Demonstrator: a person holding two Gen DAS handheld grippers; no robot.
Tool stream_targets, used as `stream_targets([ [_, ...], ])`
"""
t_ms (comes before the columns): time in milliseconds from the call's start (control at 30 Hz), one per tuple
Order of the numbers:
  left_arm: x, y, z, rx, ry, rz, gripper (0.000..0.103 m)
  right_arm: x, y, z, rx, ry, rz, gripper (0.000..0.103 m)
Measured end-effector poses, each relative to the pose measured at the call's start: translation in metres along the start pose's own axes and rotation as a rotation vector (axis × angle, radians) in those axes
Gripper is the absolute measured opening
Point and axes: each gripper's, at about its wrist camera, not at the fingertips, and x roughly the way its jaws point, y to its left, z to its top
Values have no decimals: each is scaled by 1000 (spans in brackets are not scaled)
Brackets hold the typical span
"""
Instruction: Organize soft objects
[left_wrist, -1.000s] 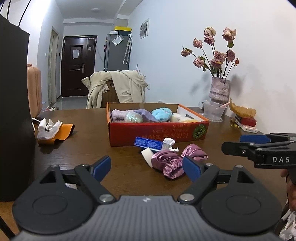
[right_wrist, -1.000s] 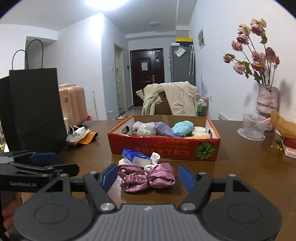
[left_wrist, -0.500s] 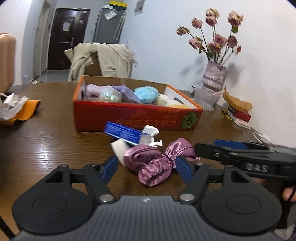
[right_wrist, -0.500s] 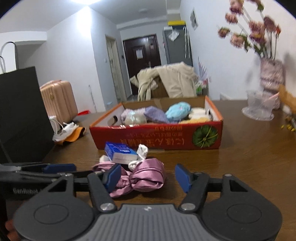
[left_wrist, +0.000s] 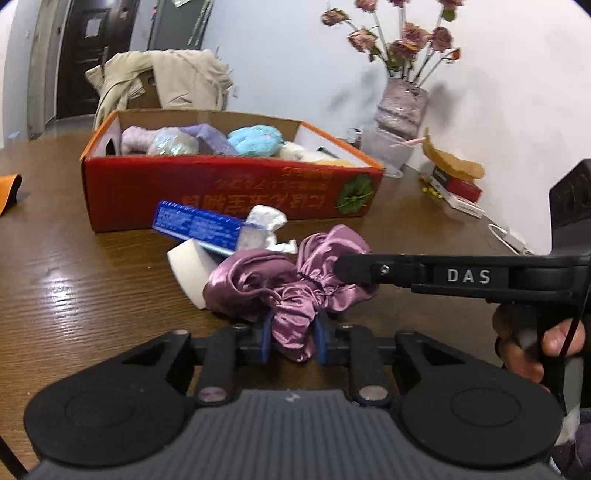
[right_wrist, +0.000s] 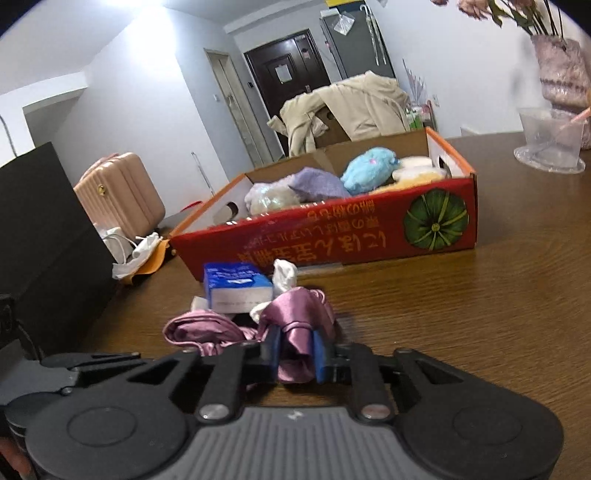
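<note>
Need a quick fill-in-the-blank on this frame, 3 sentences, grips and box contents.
1. Both the left gripper and the right gripper are shut on the ____ satin cloth.
2. The light blue plush toy lies inside the ____ cardboard box.
3. Between the cloth and the box lies a ____ tissue pack.

Missing words: purple; red; blue

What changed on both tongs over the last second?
Both tongs advanced from open, short of the crumpled purple satin cloth, and shut on it: left tongs pinch its near fold, right tongs pinch its other end. The red cardboard box of plush items, the blue tissue pack and the brown wooden table stayed as they were.
</note>
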Motion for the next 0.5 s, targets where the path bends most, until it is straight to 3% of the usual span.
stream_targets([
  [267, -60, -31, 1, 71, -107, -64, 21, -71, 33, -6, -64, -93, -60, 12],
  [500, -72, -36, 26, 93, -168, -93, 19, -89, 38, 6, -75, -153, -69, 10],
])
